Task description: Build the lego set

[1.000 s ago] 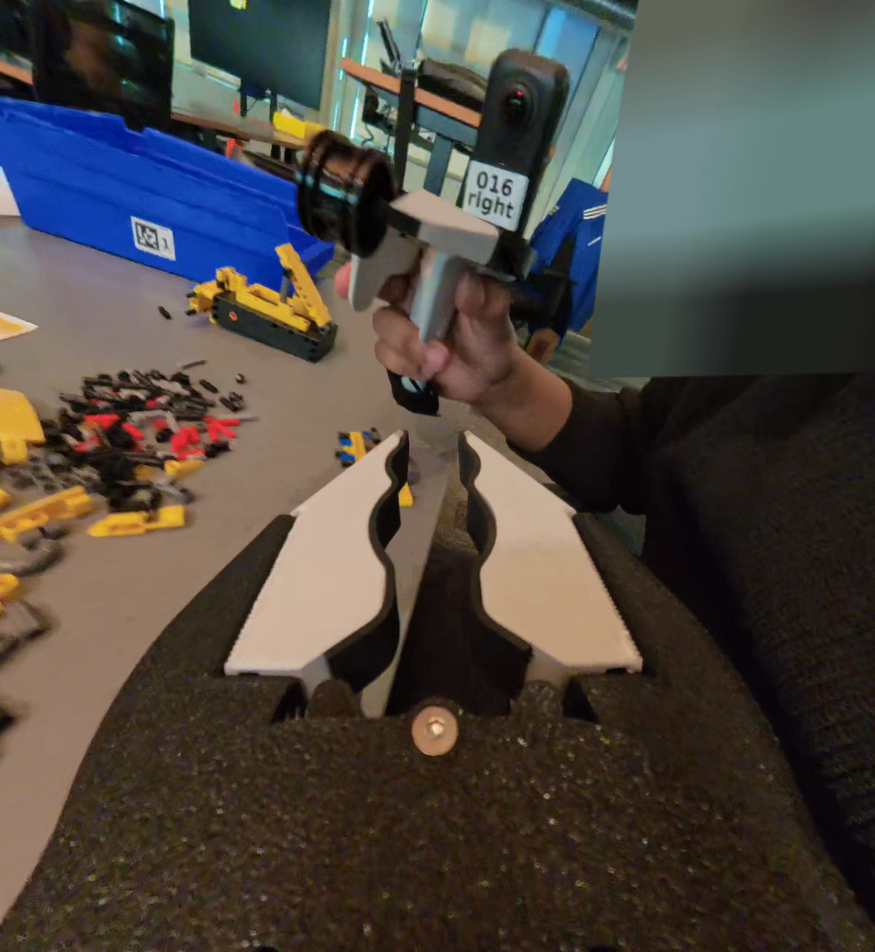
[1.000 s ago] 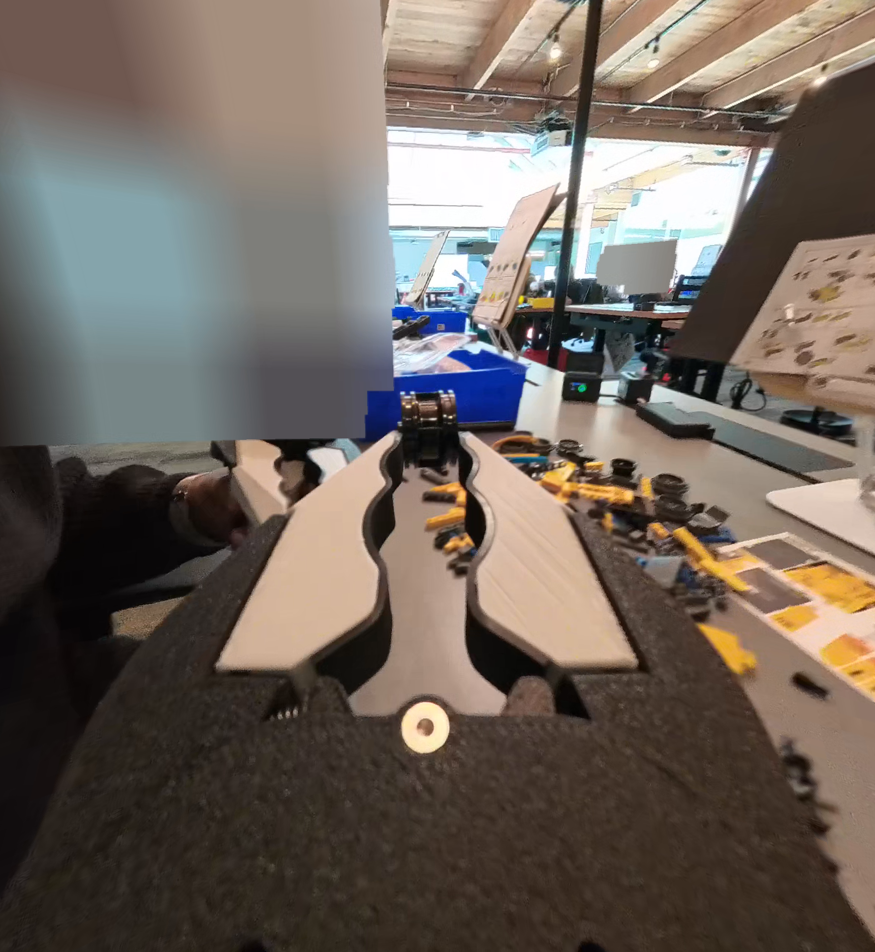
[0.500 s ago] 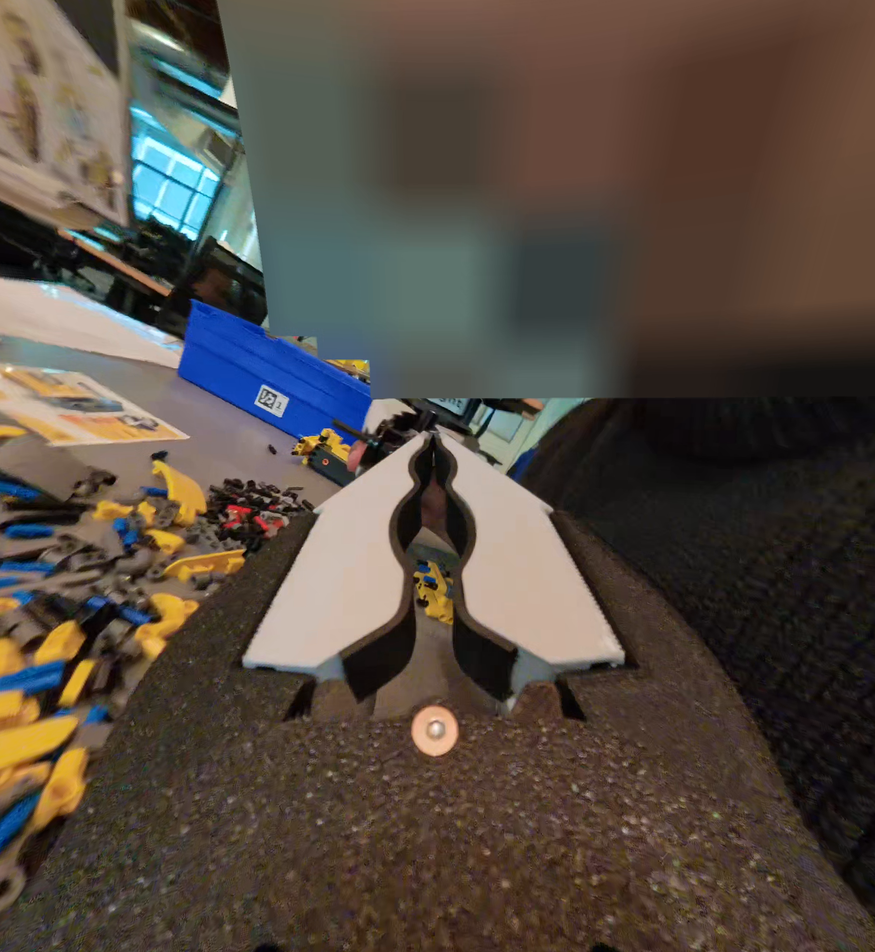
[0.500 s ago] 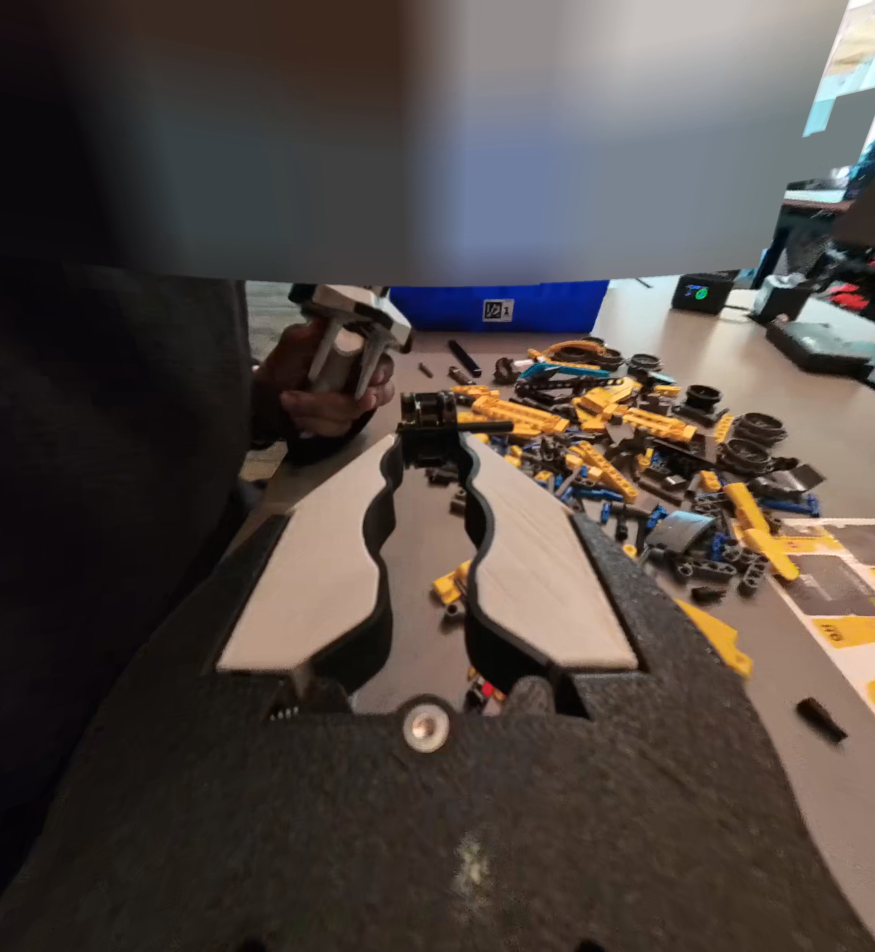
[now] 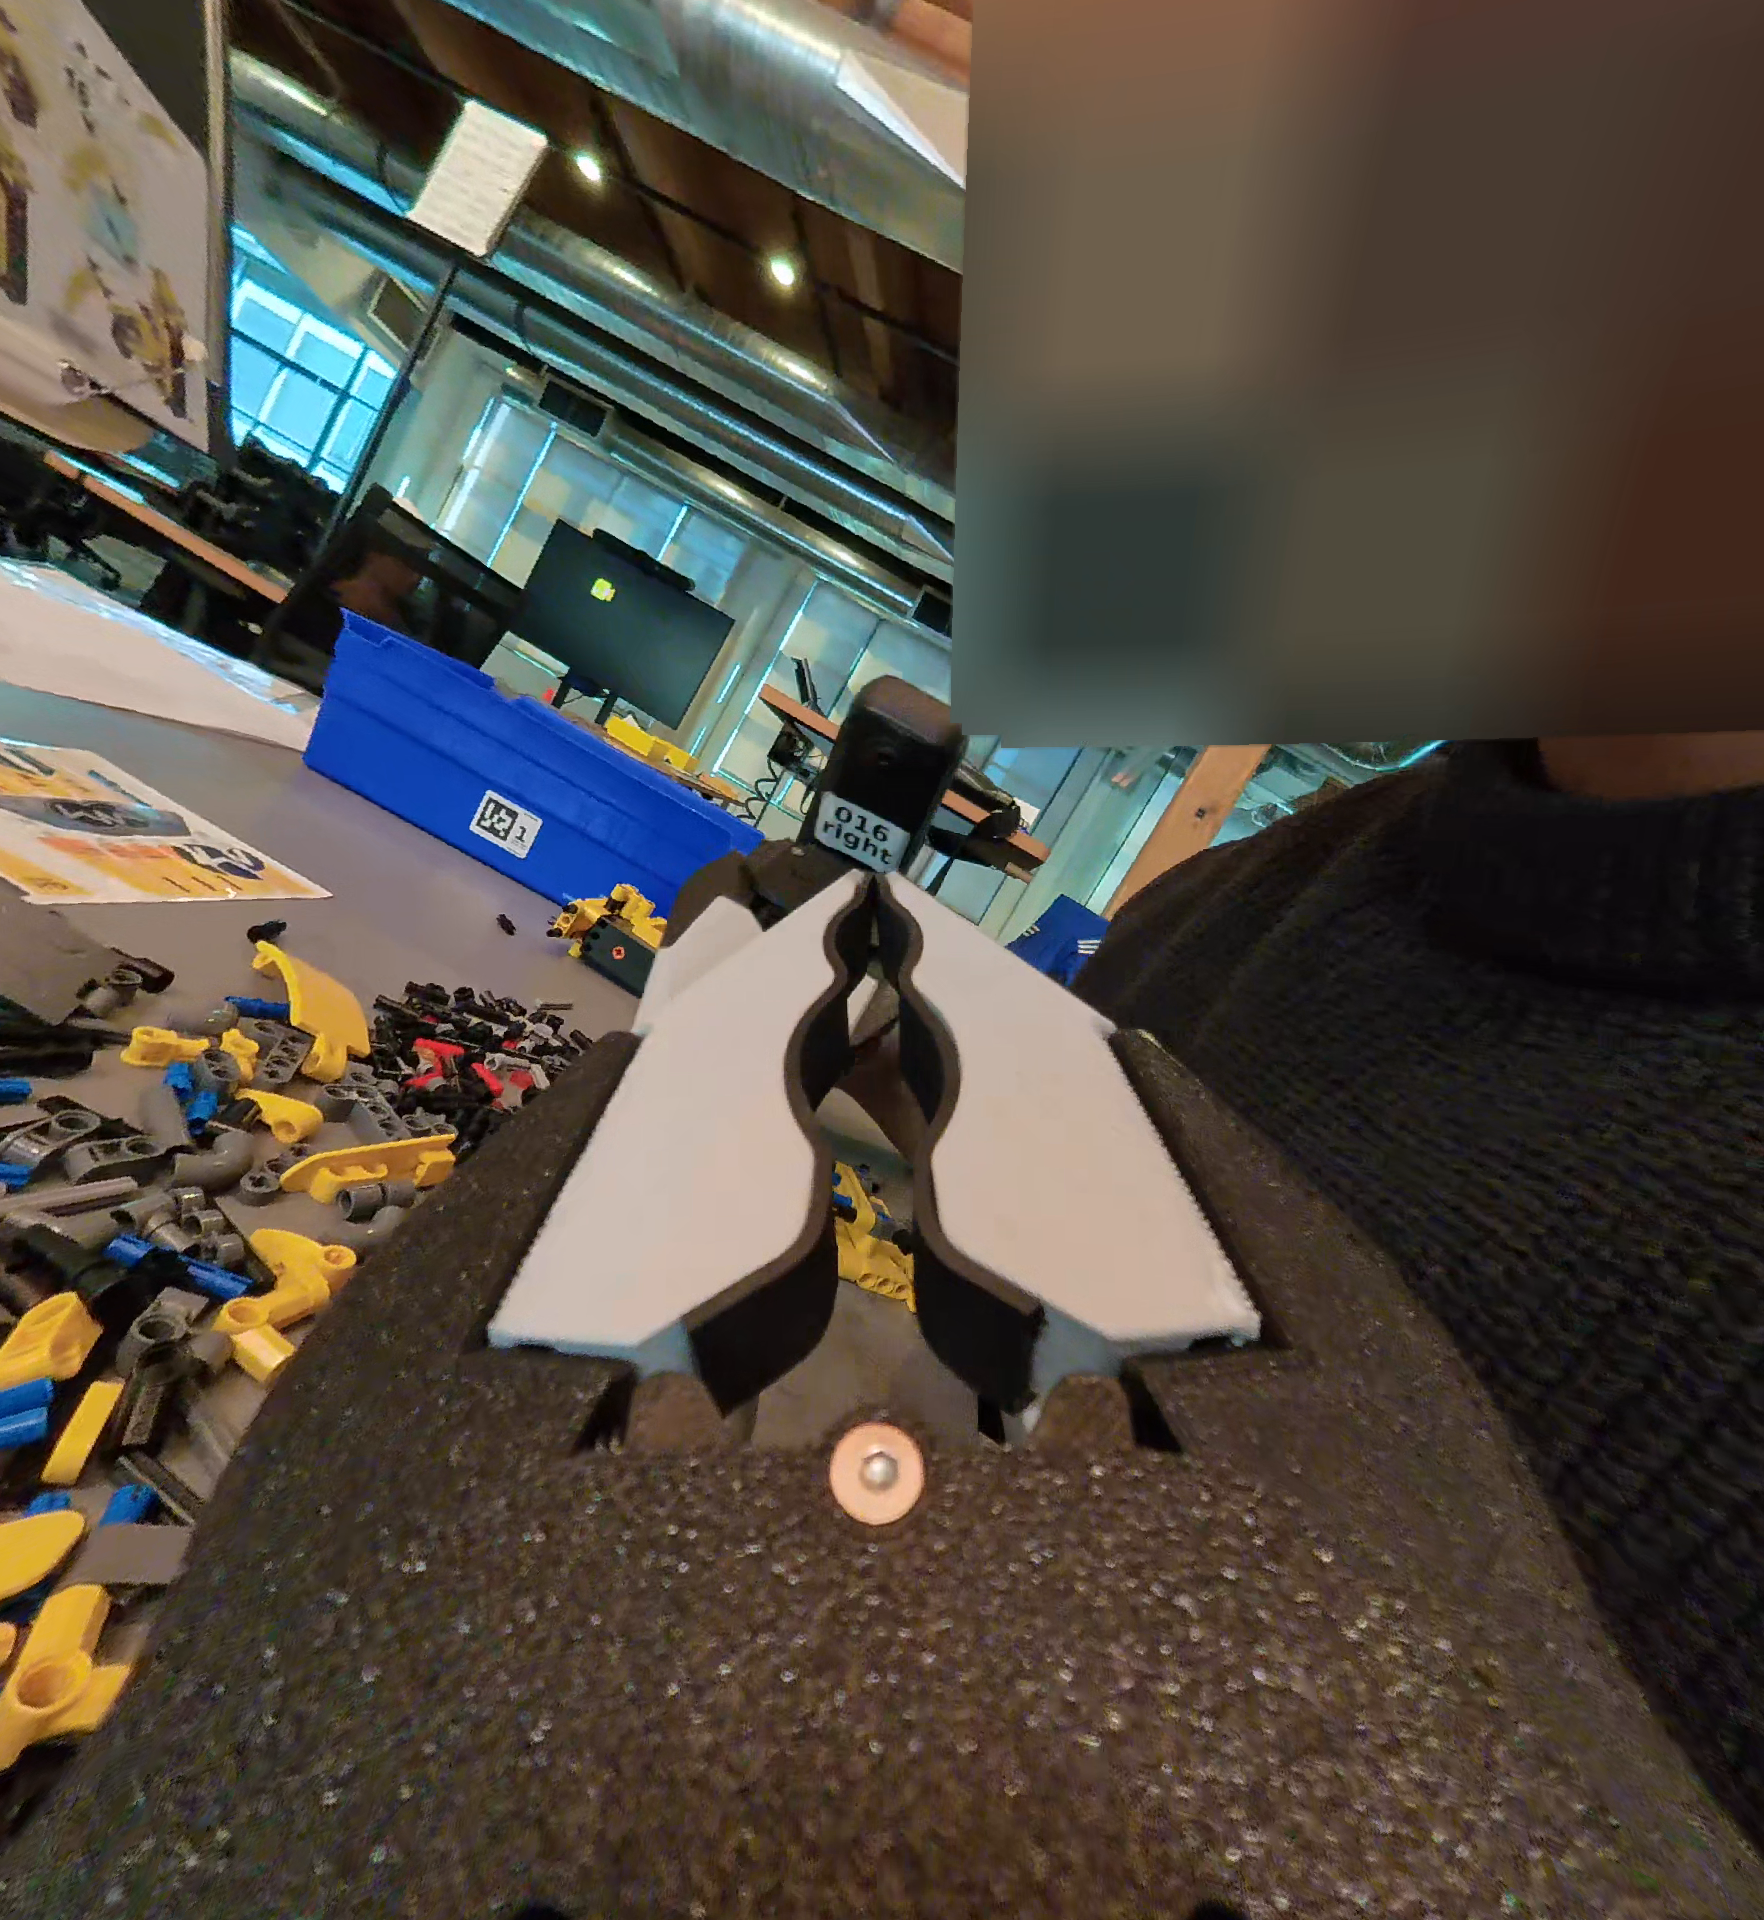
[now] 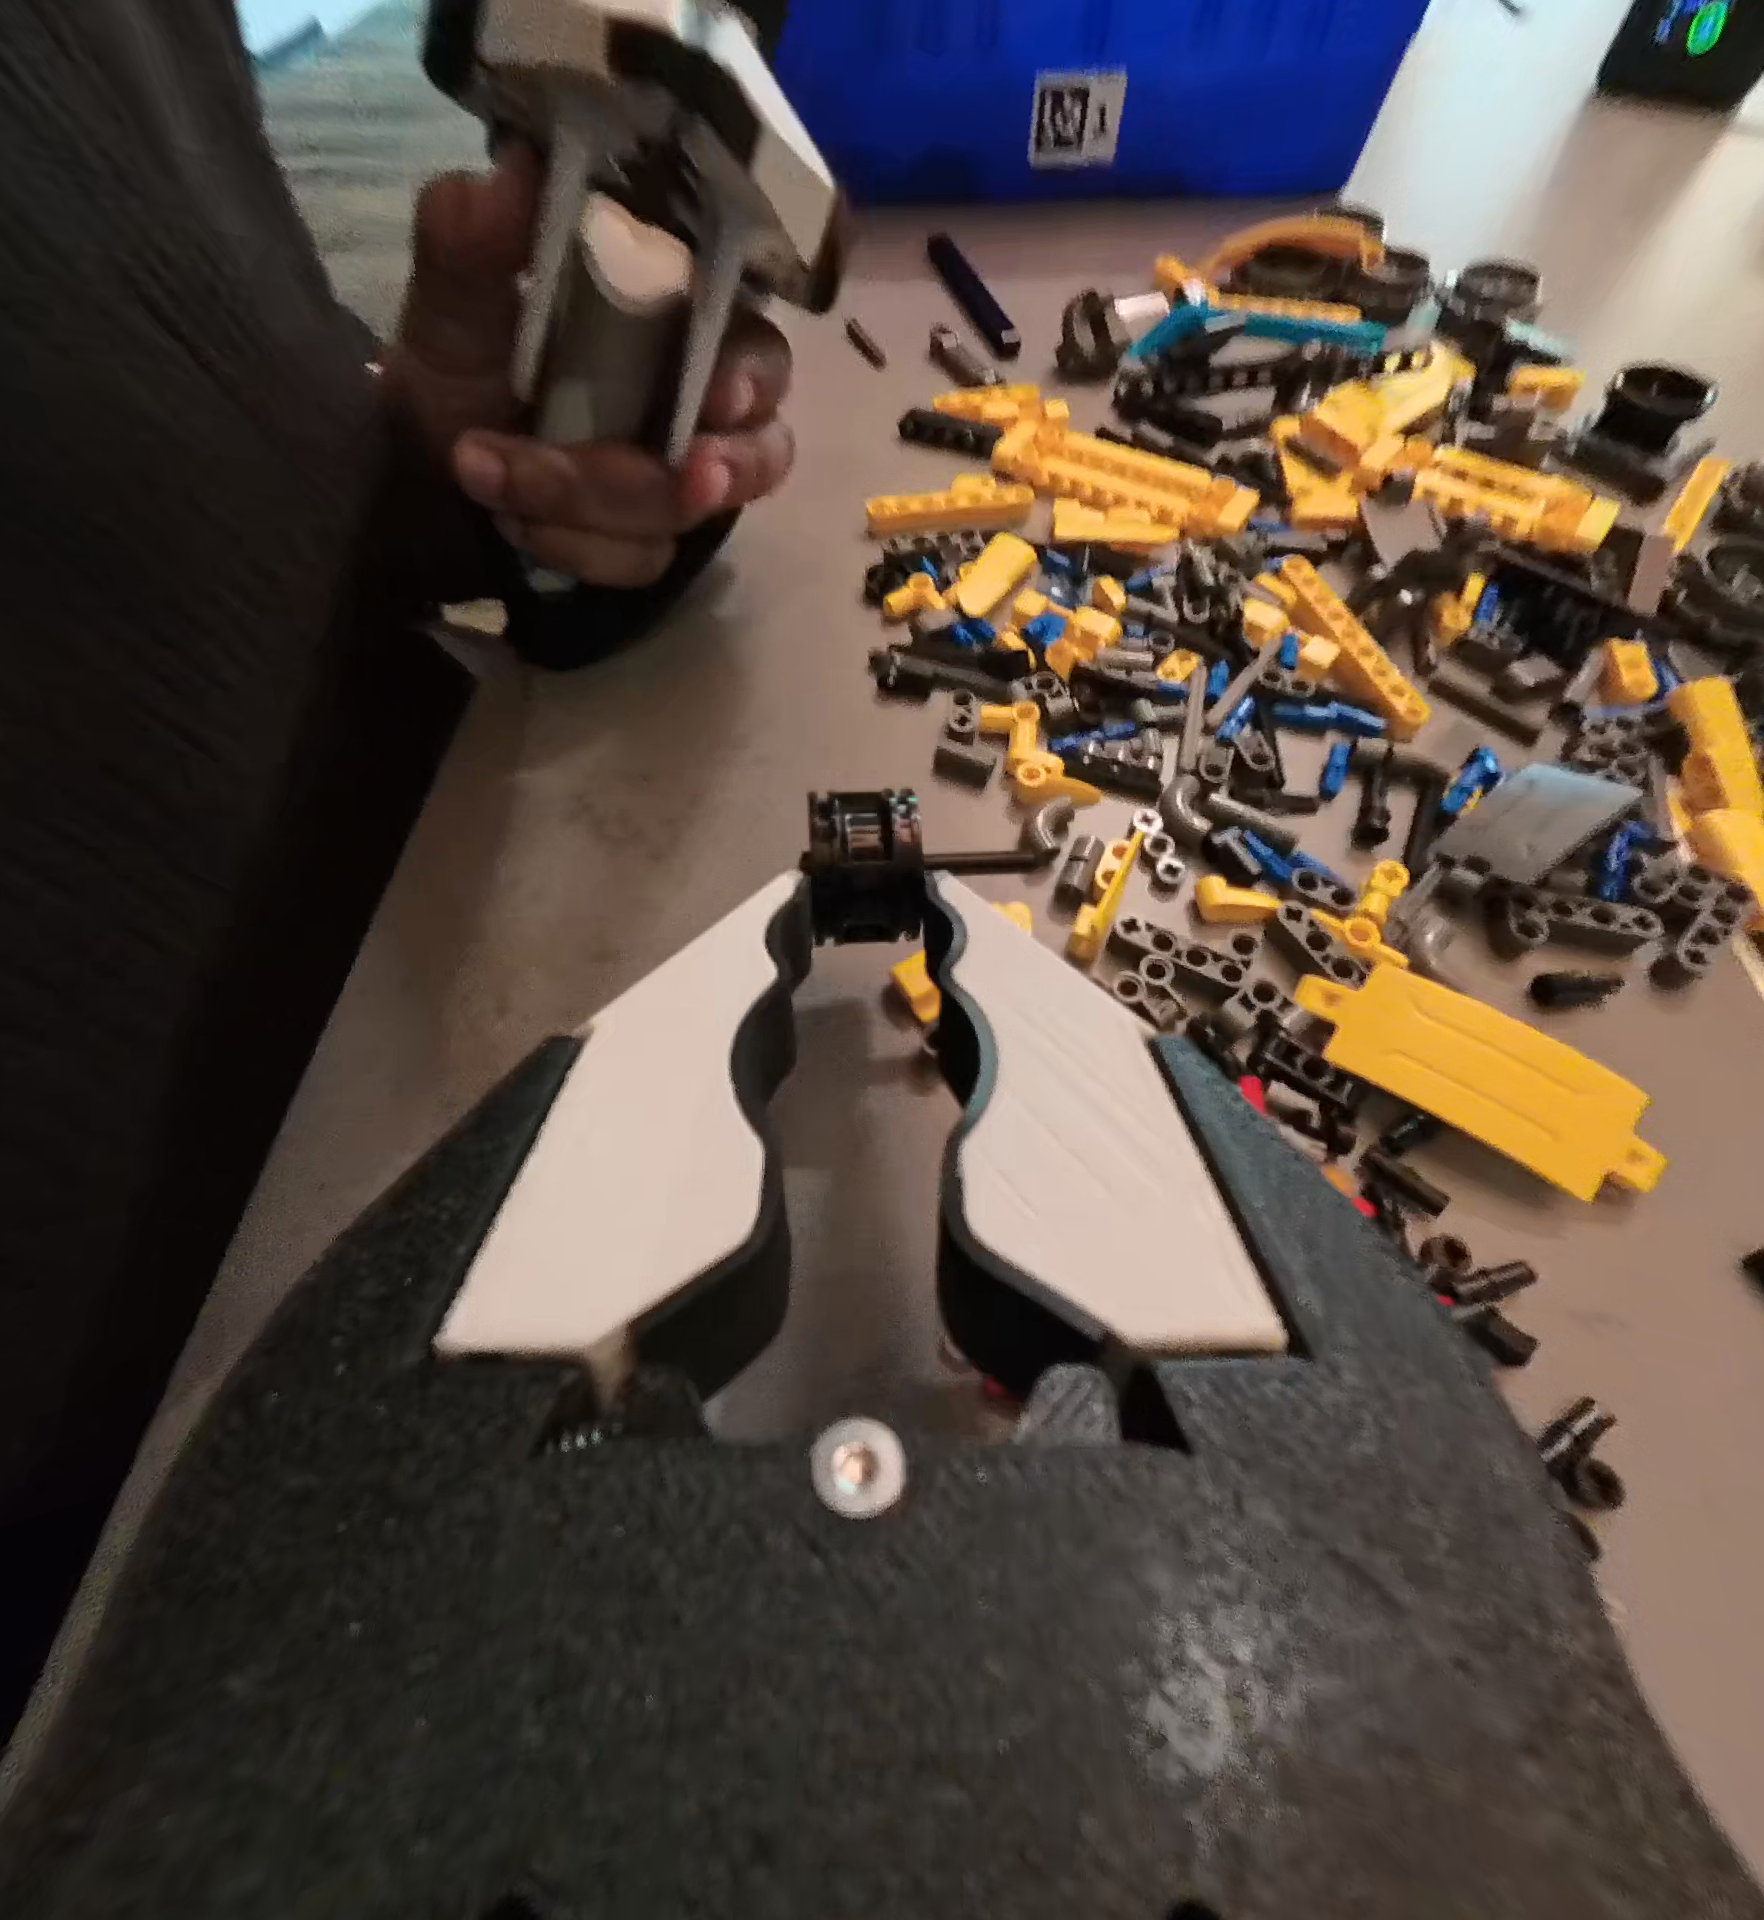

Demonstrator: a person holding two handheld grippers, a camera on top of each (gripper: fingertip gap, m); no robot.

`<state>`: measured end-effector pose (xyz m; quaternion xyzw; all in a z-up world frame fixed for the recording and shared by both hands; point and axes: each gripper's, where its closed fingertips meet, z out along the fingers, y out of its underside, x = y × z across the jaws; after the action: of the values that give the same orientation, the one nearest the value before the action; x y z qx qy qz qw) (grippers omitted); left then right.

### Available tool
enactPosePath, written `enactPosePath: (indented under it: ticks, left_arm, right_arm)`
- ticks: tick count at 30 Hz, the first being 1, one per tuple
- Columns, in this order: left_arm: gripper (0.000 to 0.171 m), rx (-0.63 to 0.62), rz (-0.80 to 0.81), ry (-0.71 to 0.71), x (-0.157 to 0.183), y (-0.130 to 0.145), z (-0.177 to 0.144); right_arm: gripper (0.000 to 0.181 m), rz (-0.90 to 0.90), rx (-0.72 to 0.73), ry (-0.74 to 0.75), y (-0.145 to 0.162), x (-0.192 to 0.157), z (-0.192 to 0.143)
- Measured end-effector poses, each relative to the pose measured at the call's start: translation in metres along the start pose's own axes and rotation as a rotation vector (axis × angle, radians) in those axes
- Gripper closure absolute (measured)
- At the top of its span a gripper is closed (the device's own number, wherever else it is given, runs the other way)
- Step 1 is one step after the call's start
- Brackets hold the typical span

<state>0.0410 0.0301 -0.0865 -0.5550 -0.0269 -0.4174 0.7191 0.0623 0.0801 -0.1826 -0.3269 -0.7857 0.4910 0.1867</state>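
My right claw (image 6: 865, 914) pinches black wheel part (image 6: 862, 868) at tips: light, hard plastic, slippery. Left claw (image 5: 873, 914) closed, empty.

Left gripper (image 5: 873, 894): fingertips closed together since 1.0 s ago, nothing between; view tilted upward. Right gripper (image 6: 862, 914): lowered toward grey table (image 6: 587, 831), now aimed down at brick pile (image 6: 1273, 644); black wheel part (image 6: 862, 852) unchanged in grip.

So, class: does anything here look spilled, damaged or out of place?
Nothing looks damaged. Loose building pieces lie scattered unsorted over the grey table; the right gripper grips a small black part.
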Motion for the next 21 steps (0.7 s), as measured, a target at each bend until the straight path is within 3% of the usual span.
enactPosePath:
  ticks: [10,21]
  left_arm:
    - [0.171,0.165,-0.08,0.054,0.007,-0.023,-0.022]
    - [0.171,0.08,-0.031,0.005,0.004,-0.01,-0.012]
  right_arm:
    - [0.16,0.007,-0.129,0.028,0.017,0.004,0.013]
    - [0.16,0.014,-0.101,0.031,0.013,0.005,0.01]
